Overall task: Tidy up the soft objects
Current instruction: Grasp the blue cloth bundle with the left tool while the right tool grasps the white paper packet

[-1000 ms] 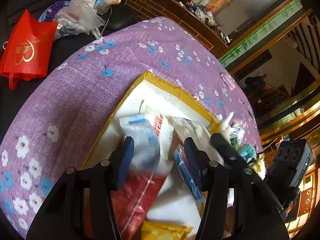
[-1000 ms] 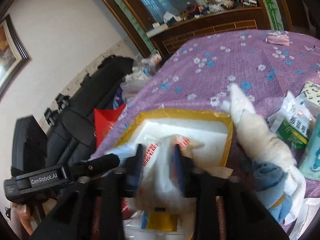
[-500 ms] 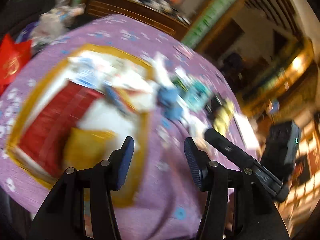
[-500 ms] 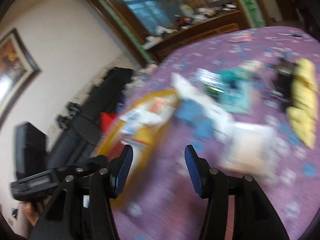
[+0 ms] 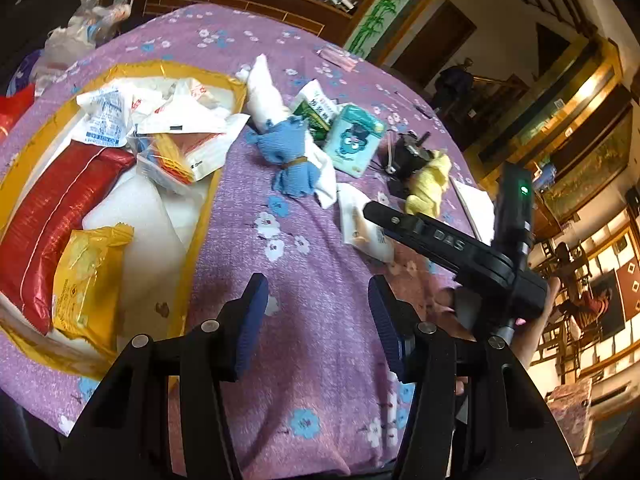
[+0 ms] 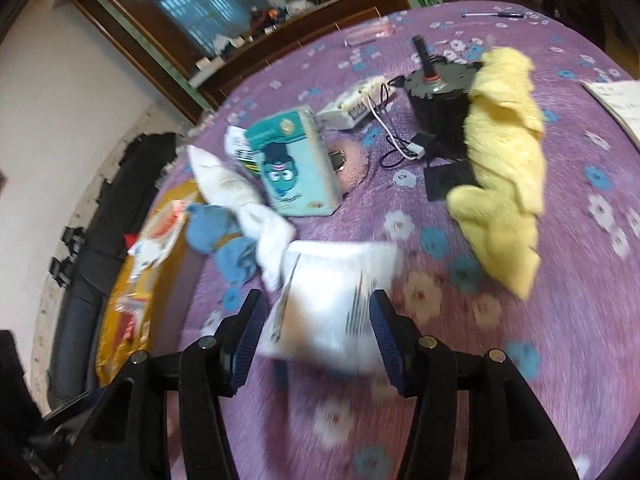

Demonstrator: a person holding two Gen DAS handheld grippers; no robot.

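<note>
- Lying across a table covered in a purple flowered cloth are the soft things of the task, with a yellow-rimmed tray near the cloth's left edge in the left wrist view.
- Left gripper: jaws well apart, nothing between them, only bare cloth showing under the gap, just beside the tray's right rim.
- Right gripper: jaws spread wide, with a white packet showing in the gap between them; the picture is blurred there, so I cannot tell whether the pads touch it, though they appear to stand clear of its sides.
- In the tray: a red foil pack along its left side, a yellow pack at its near end, and white packets piled at its far end.
- Out on the cloth, right of the tray: a blue cloth bundle tied round the middle, touching a white cloth roll that runs toward the far edge.
- Just beside these lies a teal tissue pack, with a green-and-white packet at its far side.
- Farther right, a yellow fluffy cloth lies against a black device with a white cable.
- A sheet of paper sits at the cloth's right edge in the right wrist view.
</note>
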